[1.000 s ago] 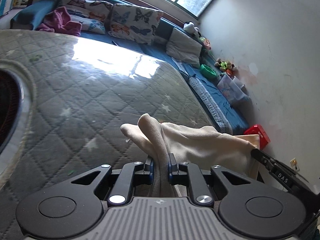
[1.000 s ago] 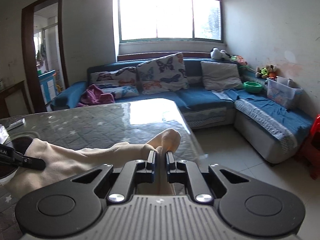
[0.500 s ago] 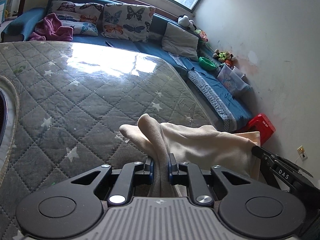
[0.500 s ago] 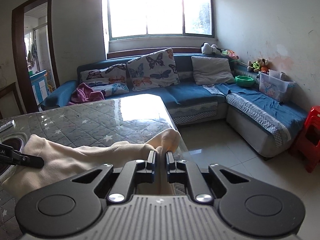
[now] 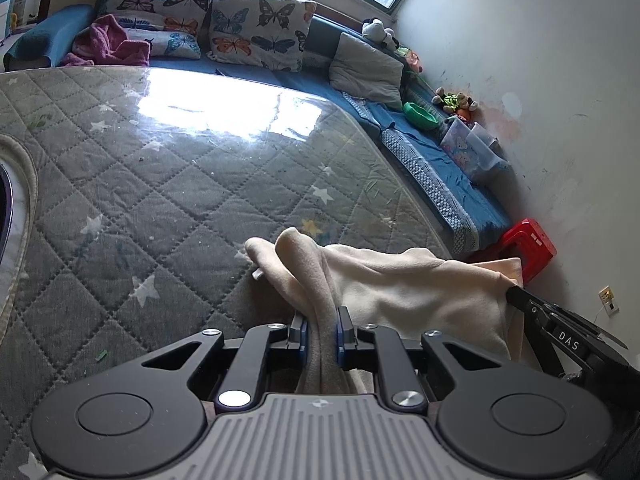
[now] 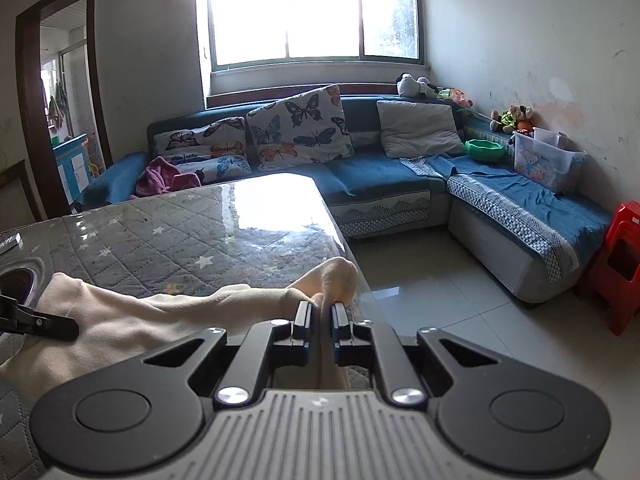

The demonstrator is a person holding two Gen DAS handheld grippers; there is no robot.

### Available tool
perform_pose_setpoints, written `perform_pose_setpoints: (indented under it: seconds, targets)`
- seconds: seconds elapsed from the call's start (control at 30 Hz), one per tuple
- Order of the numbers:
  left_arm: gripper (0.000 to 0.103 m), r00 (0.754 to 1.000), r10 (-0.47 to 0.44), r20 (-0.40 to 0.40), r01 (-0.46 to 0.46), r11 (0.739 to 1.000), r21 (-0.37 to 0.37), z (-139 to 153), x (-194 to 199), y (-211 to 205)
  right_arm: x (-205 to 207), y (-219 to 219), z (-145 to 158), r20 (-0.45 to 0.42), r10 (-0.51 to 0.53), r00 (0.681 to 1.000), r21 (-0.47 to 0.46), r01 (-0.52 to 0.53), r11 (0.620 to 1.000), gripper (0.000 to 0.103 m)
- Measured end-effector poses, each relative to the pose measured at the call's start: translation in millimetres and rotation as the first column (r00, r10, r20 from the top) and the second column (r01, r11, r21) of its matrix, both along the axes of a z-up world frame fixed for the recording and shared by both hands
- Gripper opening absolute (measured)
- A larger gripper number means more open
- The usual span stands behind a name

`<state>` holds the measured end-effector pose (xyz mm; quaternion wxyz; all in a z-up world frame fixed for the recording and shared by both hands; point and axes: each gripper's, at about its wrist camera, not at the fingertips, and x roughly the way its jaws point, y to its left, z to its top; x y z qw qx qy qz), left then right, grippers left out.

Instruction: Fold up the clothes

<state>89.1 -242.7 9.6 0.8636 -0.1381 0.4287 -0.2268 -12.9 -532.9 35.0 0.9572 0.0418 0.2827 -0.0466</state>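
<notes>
A cream fleece garment (image 5: 404, 292) hangs stretched between both grippers over the near edge of the table. My left gripper (image 5: 320, 322) is shut on a bunched fold of it, which sticks up between the pads. In the right wrist view the same cream garment (image 6: 160, 316) runs off to the left, and my right gripper (image 6: 321, 314) is shut on its other bunched end. The other gripper shows at the edge of each view, clamped on the cloth: the right gripper (image 5: 560, 332) and the left gripper (image 6: 36, 322).
The table (image 5: 180, 168) has a grey quilted star-pattern cover under glossy glass. A dark round opening with a pale rim (image 6: 18, 280) sits at its left. Beyond stand a blue corner sofa (image 6: 380, 176) with butterfly cushions and a red stool (image 6: 616, 264) on tiled floor.
Both views have shifted a little across the table, with more of the quilted top showing in the left wrist view. Both grips on the cream garment look the same.
</notes>
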Motion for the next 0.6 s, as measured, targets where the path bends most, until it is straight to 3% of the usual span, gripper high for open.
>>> perform_pose_setpoints:
  seconds: [0.6]
  targets:
    - [0.014, 1.000, 0.009, -0.026, -0.008, 0.999, 0.036, -12, -2, 8, 9, -6, -16, -0.049, -0.038, 0.998, -0.012, 0.037, 0.999, 0.007]
